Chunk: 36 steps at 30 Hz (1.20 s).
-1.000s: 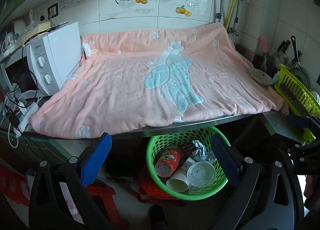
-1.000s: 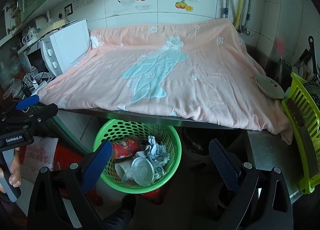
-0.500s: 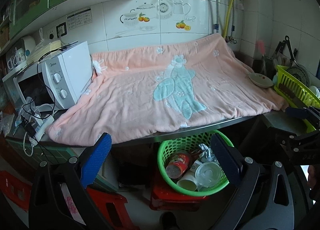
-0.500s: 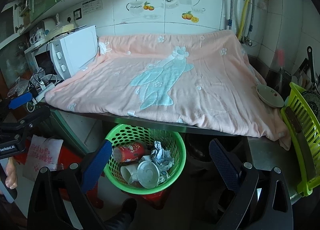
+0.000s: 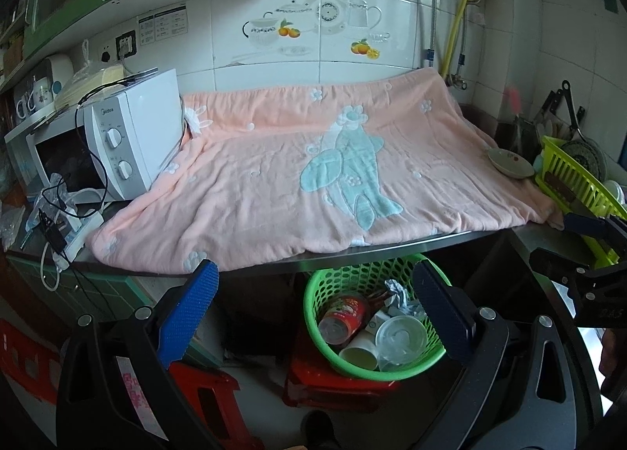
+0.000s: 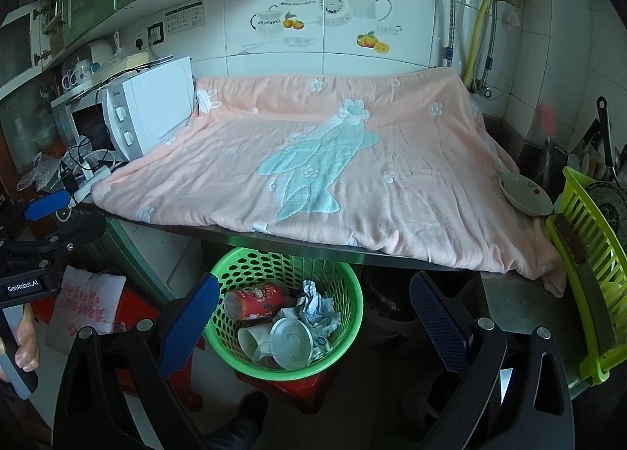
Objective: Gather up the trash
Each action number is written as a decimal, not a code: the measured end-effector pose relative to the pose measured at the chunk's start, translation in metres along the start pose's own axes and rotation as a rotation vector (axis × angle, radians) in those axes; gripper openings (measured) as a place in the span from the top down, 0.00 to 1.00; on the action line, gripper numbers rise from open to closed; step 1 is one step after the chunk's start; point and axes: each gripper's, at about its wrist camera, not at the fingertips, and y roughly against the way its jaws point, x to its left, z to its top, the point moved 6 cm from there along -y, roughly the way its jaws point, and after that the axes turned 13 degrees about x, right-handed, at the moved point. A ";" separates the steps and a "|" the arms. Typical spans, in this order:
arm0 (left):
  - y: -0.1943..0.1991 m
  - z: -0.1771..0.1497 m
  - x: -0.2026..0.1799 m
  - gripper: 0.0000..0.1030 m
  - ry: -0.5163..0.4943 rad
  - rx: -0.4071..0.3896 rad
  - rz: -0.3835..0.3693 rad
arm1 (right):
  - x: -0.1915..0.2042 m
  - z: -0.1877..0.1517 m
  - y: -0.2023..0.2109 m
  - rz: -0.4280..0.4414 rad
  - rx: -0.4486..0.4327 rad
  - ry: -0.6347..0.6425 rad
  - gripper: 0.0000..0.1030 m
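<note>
A green plastic basket stands on a red stool below the counter edge; it also shows in the right wrist view. In it lie a red can, paper cups, a clear lid and crumpled paper. My left gripper is open and empty, held back from the counter above the basket. My right gripper is open and empty, also above the basket. The pink blanket on the counter carries no loose trash that I can see.
A white microwave and cables stand at the counter's left. A bowl and a yellow-green dish rack stand at the right. A red stool is on the floor at left.
Both grippers have drawn back and up from the counter, so the counter and basket look smaller and more of the wall shows. Both stay open and empty.
</note>
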 end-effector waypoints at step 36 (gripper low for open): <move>-0.010 0.000 -0.001 0.05 -0.009 0.021 0.003 | -0.002 0.000 -0.005 0.001 0.012 -0.015 0.08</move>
